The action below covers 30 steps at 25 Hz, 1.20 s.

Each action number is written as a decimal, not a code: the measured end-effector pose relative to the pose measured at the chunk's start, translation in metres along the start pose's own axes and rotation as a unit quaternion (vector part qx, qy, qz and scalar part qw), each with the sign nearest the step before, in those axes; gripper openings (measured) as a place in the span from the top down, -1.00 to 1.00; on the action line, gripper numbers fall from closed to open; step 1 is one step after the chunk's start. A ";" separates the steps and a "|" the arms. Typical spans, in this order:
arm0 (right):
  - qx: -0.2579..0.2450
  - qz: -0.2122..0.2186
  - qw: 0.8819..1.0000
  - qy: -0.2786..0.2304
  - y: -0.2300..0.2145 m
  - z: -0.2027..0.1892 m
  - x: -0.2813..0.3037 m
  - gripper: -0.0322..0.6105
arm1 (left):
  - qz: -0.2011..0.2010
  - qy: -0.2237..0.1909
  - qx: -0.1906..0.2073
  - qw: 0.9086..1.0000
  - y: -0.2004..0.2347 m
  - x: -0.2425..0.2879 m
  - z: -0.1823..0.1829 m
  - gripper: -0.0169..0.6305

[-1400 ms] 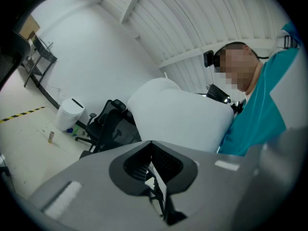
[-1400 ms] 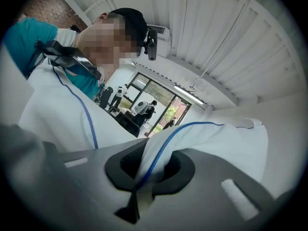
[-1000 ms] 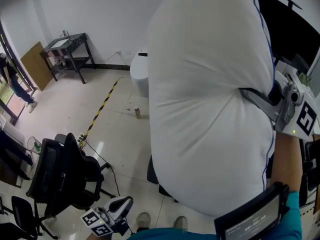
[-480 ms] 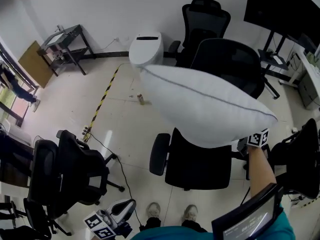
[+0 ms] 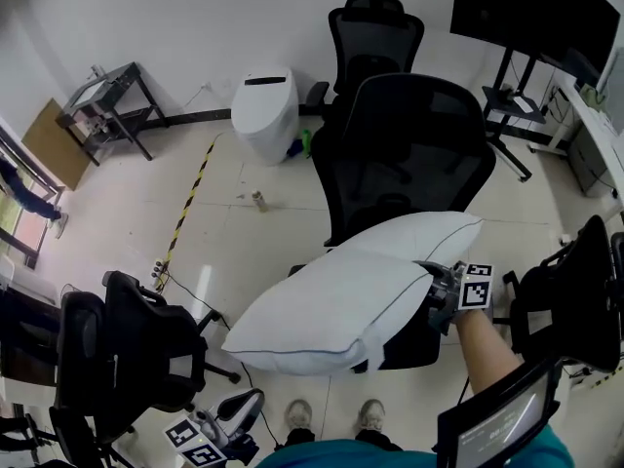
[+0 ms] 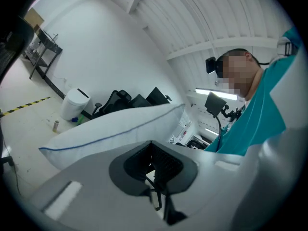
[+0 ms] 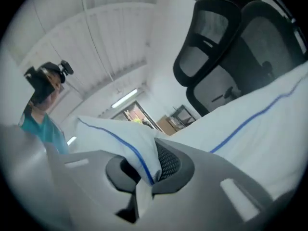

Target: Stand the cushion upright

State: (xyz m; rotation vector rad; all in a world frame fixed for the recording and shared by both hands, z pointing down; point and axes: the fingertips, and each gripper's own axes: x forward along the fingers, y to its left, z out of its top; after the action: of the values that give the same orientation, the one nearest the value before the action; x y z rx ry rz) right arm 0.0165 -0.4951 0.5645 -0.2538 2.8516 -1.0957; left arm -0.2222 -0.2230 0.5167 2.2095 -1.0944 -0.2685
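Observation:
A white cushion (image 5: 341,295) with blue piping lies nearly flat across the seat of a black office chair (image 5: 414,144), its left end overhanging. My right gripper (image 5: 439,295) is at the cushion's right edge, shut on a corner of fabric (image 7: 144,150). Its jaws have just been closing tighter on that fabric. In the right gripper view the cushion (image 7: 250,124) stretches away to the right. My left gripper (image 5: 222,425) hangs low at the bottom left, apart from the cushion (image 6: 110,129). Its pads (image 6: 163,162) meet with nothing between them.
A second black chair (image 5: 375,32) and a white bin-like unit (image 5: 265,110) stand behind. More chairs stand at the left (image 5: 127,349) and right (image 5: 575,300). Yellow-black tape (image 5: 190,203) and a small can (image 5: 258,201) lie on the floor. A dark screen (image 5: 526,18) stands at the back right.
The cushion, held high and upright before the camera, swung down and rolled over with my right gripper; it now lies low across the chair seat. The left gripper sank only a little.

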 end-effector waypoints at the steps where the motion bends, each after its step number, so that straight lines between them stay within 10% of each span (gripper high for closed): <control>1: 0.014 0.023 0.999 -0.029 0.017 0.014 0.005 0.87 | -0.007 -0.002 0.001 1.000 -0.004 0.002 0.003 0.91; 5: 0.107 0.088 0.976 -0.170 0.058 0.055 -0.001 0.87 | -0.022 -0.008 0.003 1.000 -0.013 0.005 0.009 0.91; 11: 0.179 0.133 0.902 -0.370 0.035 0.065 -0.046 0.87 | -0.019 -0.009 0.000 1.000 -0.010 -0.001 0.010 0.91; 16: 0.197 -0.146 0.925 -0.288 -0.117 0.001 -0.083 0.86 | -0.016 0.004 -0.004 1.000 -0.012 -0.006 0.000 0.91; 21: 0.232 -0.445 0.856 -0.125 -0.220 -0.073 -0.142 0.84 | 0.004 0.018 -0.014 1.000 -0.007 -0.018 -0.014 0.91; 26: 0.148 -0.442 0.884 -0.039 -0.222 -0.071 -0.140 0.84 | 0.009 0.031 -0.016 0.999 -0.008 -0.023 -0.022 0.91; 30: 0.098 -0.475 0.874 0.026 -0.230 -0.056 -0.149 0.79 | 0.007 0.039 -0.016 0.999 -0.008 -0.021 -0.027 0.91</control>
State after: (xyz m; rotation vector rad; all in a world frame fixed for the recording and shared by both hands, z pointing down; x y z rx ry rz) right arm 0.1847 -0.5991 0.7623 -1.7466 2.5782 -1.4775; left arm -0.2181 -0.1903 0.5304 2.1636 -1.0556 -0.1906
